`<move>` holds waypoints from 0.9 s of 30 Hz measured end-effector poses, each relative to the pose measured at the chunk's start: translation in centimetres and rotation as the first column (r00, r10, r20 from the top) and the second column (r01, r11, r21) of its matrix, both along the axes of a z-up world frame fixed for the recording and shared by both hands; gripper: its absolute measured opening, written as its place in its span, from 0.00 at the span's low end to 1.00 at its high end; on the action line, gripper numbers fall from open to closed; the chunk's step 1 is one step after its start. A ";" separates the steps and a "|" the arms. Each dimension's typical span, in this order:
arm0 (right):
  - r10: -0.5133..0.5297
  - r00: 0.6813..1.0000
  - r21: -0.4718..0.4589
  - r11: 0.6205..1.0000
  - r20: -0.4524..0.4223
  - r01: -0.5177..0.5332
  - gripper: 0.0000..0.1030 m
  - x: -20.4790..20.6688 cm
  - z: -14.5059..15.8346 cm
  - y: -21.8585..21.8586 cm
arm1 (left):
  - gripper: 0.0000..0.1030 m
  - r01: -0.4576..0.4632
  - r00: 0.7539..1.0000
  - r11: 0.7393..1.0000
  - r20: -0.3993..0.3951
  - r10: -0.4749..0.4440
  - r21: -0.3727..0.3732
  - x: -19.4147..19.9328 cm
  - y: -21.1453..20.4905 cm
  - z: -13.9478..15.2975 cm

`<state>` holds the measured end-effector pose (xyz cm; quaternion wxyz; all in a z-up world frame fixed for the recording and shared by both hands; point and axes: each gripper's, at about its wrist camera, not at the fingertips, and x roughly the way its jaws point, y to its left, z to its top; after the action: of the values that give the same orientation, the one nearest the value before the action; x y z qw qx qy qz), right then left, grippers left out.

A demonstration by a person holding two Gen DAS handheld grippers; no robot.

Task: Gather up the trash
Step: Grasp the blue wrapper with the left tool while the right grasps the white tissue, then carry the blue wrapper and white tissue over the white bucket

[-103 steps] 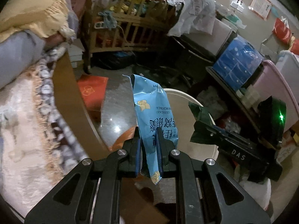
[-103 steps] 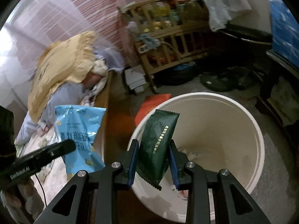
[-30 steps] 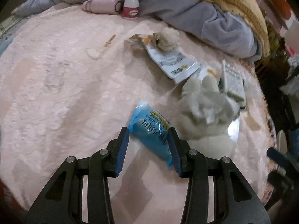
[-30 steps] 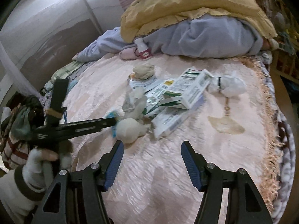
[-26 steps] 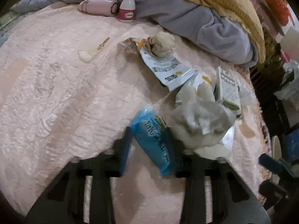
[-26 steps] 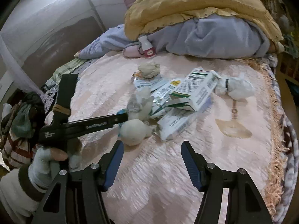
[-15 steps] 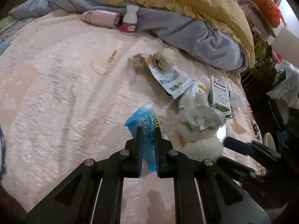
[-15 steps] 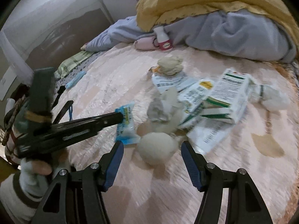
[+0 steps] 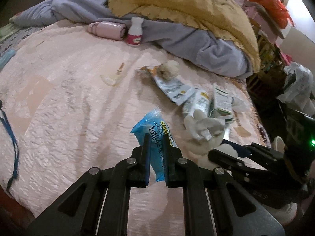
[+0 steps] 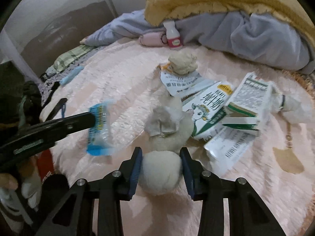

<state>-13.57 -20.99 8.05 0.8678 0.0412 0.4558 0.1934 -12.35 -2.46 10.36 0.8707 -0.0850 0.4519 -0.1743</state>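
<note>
Left gripper (image 9: pixel 157 143) pinches a crinkled blue wrapper (image 9: pixel 155 135), lifted off the bed (image 9: pixel 69 98). Right gripper (image 10: pixel 160 166), fingers spread, straddles a white tissue ball (image 10: pixel 160 172) just right of the wrapper.

Pink bedspread (image 9: pixel 59 102), grey blanket (image 10: pixel 265 39), dim room.

Dim warm indoor light, fisheye-bent edges, slight motion blur

Blue wrapper (image 9: pixel 157 137) lifted, pinched upright; tissue wad (image 10: pixel 160 170) on bedspread.
</note>
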 end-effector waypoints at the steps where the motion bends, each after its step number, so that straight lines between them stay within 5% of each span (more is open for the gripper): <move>1: -0.007 1.000 0.005 1.000 0.024 0.007 0.36 -1.2 1.1 -1.0 | 0.08 0.010 1.000 1.000 0.005 -0.010 -0.003 -0.2 -0.5 0.2; 27: -0.295 0.943 0.076 0.955 0.155 0.286 0.36 -11.4 7.1 -16.8 | 0.08 0.308 0.948 0.950 0.064 -0.311 0.051 -4.9 -18.2 3.0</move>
<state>-24.95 -37.80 15.16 0.9202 0.1146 0.3661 0.0782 -17.23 -20.66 13.39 0.8496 0.0107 0.4318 -0.3027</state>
